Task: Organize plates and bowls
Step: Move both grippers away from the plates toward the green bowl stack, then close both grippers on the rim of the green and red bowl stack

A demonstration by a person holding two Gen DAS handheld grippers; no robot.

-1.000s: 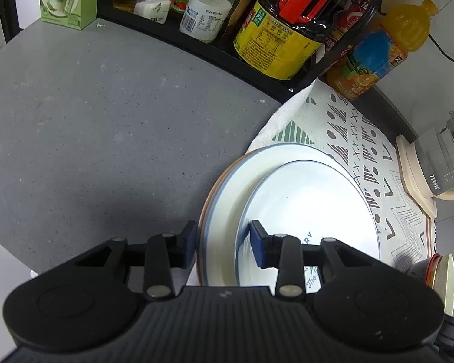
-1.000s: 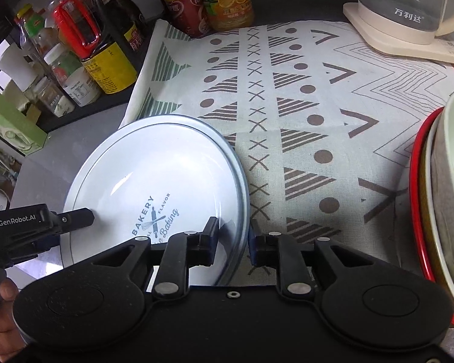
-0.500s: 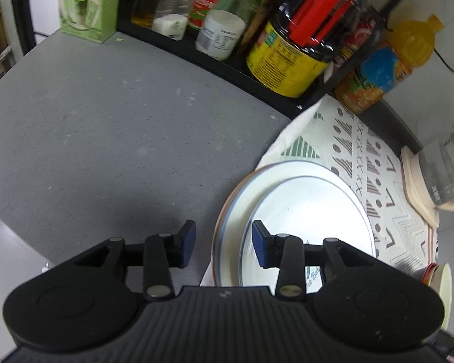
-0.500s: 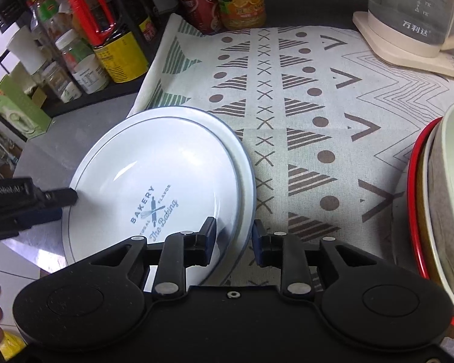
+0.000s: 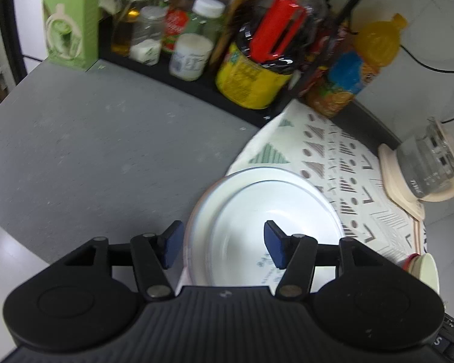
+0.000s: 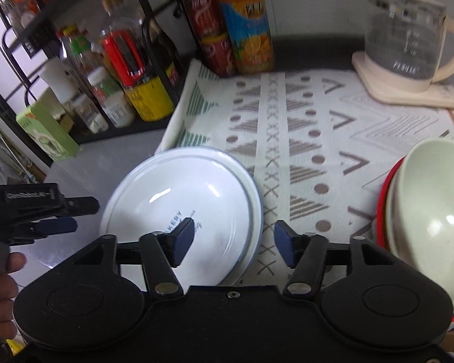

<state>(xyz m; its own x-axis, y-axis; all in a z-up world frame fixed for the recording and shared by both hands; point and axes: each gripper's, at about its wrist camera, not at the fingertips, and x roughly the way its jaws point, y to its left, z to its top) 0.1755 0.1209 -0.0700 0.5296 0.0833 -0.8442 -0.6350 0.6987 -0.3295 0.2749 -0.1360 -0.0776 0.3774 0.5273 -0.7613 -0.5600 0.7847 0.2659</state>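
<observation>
A white plate with blue lettering [image 6: 178, 199] lies on top of a larger white plate [image 6: 251, 193], stacked at the left edge of the patterned cloth [image 6: 302, 139]. The stack shows in the left wrist view [image 5: 257, 211] too. My left gripper [image 5: 224, 242] is open and empty, raised above the stack's left rim; it also shows in the right wrist view [image 6: 72, 214]. My right gripper [image 6: 234, 239] is open and empty above the stack's near right rim. A pale green bowl [image 6: 432, 208] sits nested in a red-rimmed bowl [image 6: 384, 199] at the right.
A black rack of bottles and jars [image 5: 227, 54] and a green carton [image 5: 72, 21] stand at the back of the grey counter [image 5: 90, 151]. A juice bottle [image 6: 245, 27] and a glass kettle [image 6: 408, 36] on its base stand behind the cloth.
Both grippers have opened and lifted back from the plates. The lettered plate, held by my right gripper a second ago, now rests on the larger plate.
</observation>
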